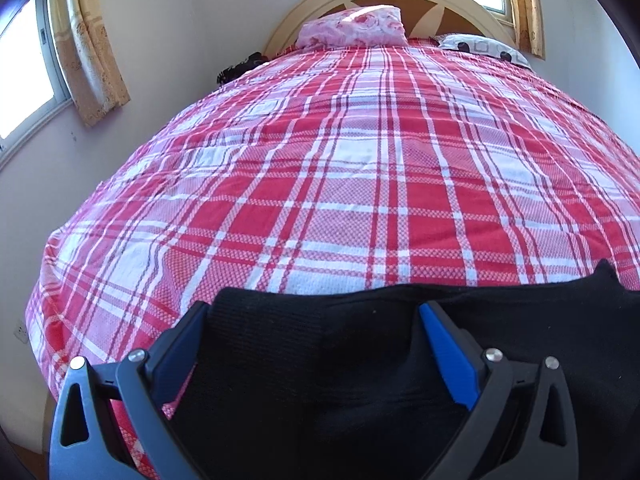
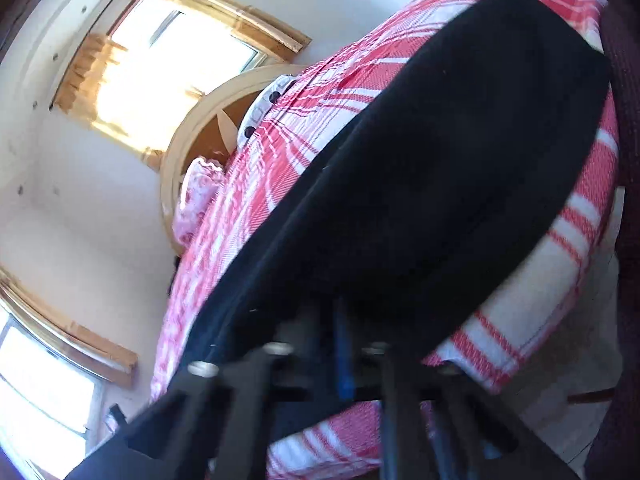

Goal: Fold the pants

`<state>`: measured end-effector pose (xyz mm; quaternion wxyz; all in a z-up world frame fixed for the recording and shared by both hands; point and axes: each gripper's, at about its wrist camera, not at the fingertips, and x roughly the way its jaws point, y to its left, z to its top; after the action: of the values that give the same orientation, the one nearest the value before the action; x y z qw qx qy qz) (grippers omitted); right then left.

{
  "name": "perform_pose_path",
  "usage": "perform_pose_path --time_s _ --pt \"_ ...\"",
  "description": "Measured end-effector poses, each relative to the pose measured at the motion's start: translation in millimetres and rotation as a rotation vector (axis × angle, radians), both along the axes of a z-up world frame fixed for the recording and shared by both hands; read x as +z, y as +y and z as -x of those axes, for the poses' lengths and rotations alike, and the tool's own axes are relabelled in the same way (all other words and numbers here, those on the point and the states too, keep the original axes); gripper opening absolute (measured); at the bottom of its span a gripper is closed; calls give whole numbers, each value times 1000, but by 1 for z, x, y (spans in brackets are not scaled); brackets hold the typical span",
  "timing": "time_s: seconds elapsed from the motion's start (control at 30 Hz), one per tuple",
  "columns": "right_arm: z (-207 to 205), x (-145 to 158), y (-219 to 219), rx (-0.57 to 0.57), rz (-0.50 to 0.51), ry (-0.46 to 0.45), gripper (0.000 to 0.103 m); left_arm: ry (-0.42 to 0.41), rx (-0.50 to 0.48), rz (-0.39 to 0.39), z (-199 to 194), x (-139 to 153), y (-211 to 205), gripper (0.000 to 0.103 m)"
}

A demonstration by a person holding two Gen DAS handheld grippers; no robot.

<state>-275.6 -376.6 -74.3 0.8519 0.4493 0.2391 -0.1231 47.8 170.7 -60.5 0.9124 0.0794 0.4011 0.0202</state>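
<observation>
The black pants [image 1: 360, 368] lie flat along the near edge of a bed with a red and white plaid cover [image 1: 320, 184]. My left gripper [image 1: 316, 316] is open just above them, with its blue-padded fingers [image 1: 448, 344] either side of the fabric near the pants' left end and not pressing on it. The right wrist view is blurred and rolled over. In it the pants [image 2: 460, 152] stretch away as a long dark band. My right gripper [image 2: 342, 312] is shut, and its tips disappear into the near edge of the black cloth.
A pink floral pillow [image 1: 352, 28] and a white patterned pillow [image 1: 484, 46] lie against the round headboard [image 1: 304, 8]. Curtained windows [image 1: 92, 52] stand on the left wall and behind the bed. A dark item [image 1: 240, 66] sits at the bed's far left edge. Floor [image 2: 560, 400] shows beside the bed.
</observation>
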Motion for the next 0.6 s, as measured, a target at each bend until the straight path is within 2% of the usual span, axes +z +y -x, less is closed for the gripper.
perform_pose_path --time_s 0.07,0.17,0.27,0.33,0.4,0.47,0.57,0.6 --pt "10 11 -4 14 7 -33 0 -8 -13 -29 0 1 -2 103" --pt "34 35 -20 -20 71 -42 0 -12 -33 -68 -3 2 -5 103" --pt "56 48 -38 -85 120 29 1 -9 -24 -66 -7 2 -4 103" --pt "60 51 -33 -1 95 -34 1 -11 -18 -73 -7 1 -6 103" --pt "53 45 -18 85 24 -78 1 -18 -14 -78 -7 1 -7 103" --pt "41 31 -9 128 -34 -62 3 -18 -12 -74 -6 0 -7 103" --pt "36 9 -11 55 -58 -7 7 -8 -1 -34 -5 1 -1 103" --pt "34 4 -12 32 -54 7 13 -2 10 -10 -4 1 2 103"
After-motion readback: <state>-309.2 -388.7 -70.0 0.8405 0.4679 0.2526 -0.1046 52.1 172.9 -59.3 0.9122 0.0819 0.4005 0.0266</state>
